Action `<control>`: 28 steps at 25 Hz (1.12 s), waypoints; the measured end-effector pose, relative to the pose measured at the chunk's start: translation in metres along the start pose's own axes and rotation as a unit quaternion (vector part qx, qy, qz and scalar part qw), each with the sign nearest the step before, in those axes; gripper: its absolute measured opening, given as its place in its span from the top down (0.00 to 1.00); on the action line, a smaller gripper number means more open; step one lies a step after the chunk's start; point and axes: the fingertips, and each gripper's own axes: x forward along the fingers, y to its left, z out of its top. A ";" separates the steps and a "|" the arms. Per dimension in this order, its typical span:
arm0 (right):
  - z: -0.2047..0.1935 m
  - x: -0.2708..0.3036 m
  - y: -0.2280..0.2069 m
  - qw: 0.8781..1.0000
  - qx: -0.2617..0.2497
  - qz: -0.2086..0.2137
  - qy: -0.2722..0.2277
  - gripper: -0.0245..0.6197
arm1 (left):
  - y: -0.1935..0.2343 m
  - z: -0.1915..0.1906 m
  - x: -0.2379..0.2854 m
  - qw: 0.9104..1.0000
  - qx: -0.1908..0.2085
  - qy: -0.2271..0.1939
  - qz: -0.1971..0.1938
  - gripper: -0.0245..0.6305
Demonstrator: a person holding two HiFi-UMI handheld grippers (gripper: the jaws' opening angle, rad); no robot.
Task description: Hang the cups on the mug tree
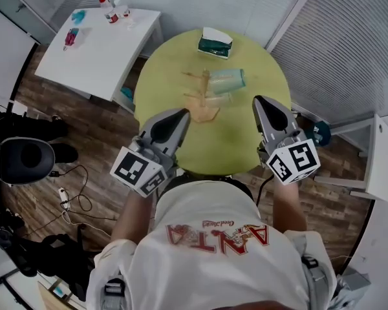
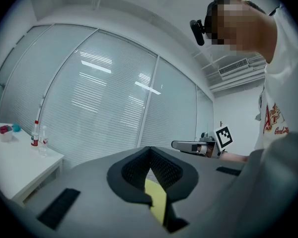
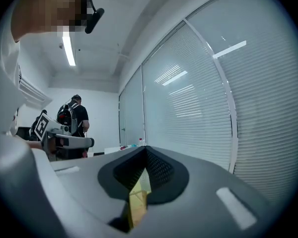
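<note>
**Translucent pale-green cup** (image 1: 227, 81), seen from the head view near the middle of the round yellow-green table (image 1: 246, 144). Its long side ran across the tabletop. It was touching the light wooden mug tree (image 1: 202, 105), which also stood at the middle of the table. Whether the cup hung from a peg or rested on the tabletop could not be told.

**Left gripper** (image 1: 183, 113), grey with a black-and-white marker cube at its rear. It was held above the table's near edge, with its tips pointing toward the table's middle. In the left gripper view its dark ribbed jaws (image 2: 150, 150) met at the tips. Nothing was clasped between them, and only a sliver of the yellow tabletop showed through the slot below.

**Right gripper** (image 1: 259, 99), of the same make. It was held over the table's near right part, well apart from the cup. In the right gripper view its jaws (image 3: 145, 148) were pressed together and empty.

**Teal-and-white box** (image 1: 215, 42), at the table's far edge.

**White rectangular side table** (image 1: 100, 53), beyond the round table's far left edge. It carried small bottles (image 1: 113, 11) at its far end.

**Standing person in dark clothes with a backpack** (image 3: 74, 118), seen in the right gripper view in the room beyond the round table.

**Louvred glass partitions** (image 2: 104, 98), enclosing the room past the table's far side.
</note>
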 end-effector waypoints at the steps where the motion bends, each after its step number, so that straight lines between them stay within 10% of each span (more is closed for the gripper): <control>1: 0.002 -0.002 -0.003 1.000 0.003 0.004 -0.004 0.96 | -0.003 0.002 0.003 1.000 0.004 0.000 0.003 0.95; 28: -0.001 -0.016 -0.003 0.998 -0.018 0.061 0.004 0.96 | -0.027 0.001 0.024 1.000 0.019 0.010 0.008 0.95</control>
